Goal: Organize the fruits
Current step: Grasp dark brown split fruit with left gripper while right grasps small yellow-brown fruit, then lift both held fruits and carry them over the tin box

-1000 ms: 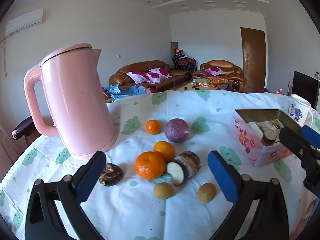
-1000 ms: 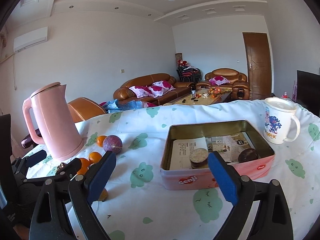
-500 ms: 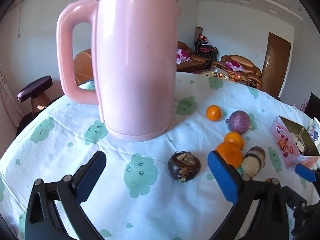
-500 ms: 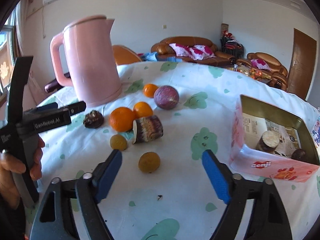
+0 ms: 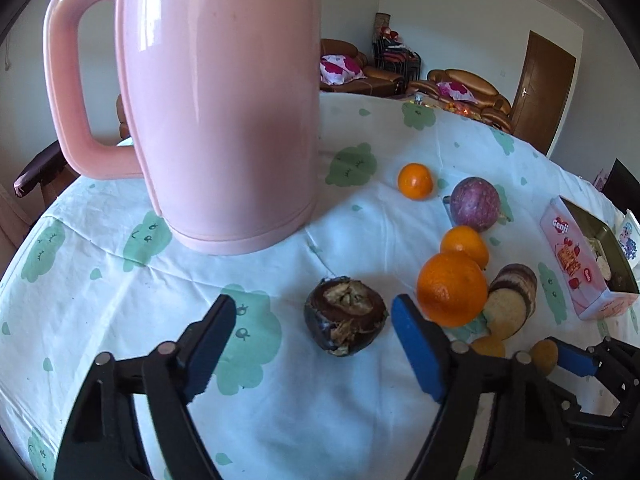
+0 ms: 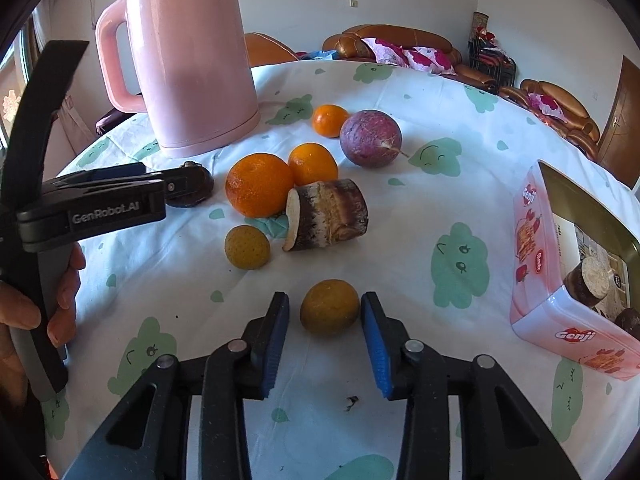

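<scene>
Three oranges (image 6: 259, 184) dot the cloud-print tablecloth (image 6: 460, 272) (sofas (image 6: 396, 46) behind).

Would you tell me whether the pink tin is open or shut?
Open: the pink tin has no lid on, and its gold interior with items inside shows from above.

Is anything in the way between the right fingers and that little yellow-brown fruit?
No. The small yellow-brown fruit already sits between the open right gripper fingers, on bare tablecloth. Its closest neighbours, the bumpy yellow fruit and the cut brown chunk, lie farther back, clear of it.
</scene>
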A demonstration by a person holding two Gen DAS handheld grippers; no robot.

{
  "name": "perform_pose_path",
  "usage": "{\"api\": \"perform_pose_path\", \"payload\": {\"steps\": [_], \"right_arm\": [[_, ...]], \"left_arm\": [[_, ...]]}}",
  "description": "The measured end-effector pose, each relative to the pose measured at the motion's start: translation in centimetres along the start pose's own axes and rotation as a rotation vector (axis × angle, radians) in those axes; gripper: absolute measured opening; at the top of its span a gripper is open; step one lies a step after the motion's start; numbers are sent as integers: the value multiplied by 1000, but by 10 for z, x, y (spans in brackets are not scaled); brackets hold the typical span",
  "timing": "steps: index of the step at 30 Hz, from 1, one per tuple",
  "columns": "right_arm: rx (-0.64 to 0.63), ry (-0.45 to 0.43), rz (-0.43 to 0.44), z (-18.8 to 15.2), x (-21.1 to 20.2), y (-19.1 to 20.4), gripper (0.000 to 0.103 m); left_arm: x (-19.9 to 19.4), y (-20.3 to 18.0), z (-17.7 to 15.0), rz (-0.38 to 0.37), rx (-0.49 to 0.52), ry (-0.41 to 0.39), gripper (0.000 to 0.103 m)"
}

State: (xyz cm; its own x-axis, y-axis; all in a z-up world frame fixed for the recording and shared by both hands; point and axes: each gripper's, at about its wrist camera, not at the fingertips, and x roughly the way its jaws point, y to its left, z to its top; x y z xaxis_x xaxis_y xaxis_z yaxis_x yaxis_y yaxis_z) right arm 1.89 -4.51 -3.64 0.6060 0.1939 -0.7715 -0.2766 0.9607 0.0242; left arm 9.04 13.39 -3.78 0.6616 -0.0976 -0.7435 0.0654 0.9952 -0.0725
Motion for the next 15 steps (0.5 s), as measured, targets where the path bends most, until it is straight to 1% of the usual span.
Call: {"api": "perform_pose_path", "payload": {"steps": [2, 4, 5, 7, 10, 12, 14, 15], "right_arm": [[13, -3, 15, 0, -1, -3, 32], [31, -7, 42, -1, -2, -7, 30], [43, -11, 56, -1, -3, -9, 30], [76, -30, 92, -2, -6, -16, 30], [133, -77, 143, -3, -14, -28, 30], [172, -119, 195, -4, -20, -36, 30], [193, -171, 234, -5, -27, -41, 30], [186, -197, 233, -4, -31, -40, 30]], "left_arm": [[5, 2, 1, -40, -21, 21, 72], [8, 1, 1, -65, -22, 35, 65], [10, -1, 1, -75, -17, 44, 54], [10, -4, 0, -82, -6, 45, 46], [9, -6, 0, -79, 2, 41, 45], [5, -3, 0, -86, -10, 26, 45], [-6, 4, -2, -102, -40, -29, 45], [-14, 6, -3, -104, -55, -69, 45]]}}
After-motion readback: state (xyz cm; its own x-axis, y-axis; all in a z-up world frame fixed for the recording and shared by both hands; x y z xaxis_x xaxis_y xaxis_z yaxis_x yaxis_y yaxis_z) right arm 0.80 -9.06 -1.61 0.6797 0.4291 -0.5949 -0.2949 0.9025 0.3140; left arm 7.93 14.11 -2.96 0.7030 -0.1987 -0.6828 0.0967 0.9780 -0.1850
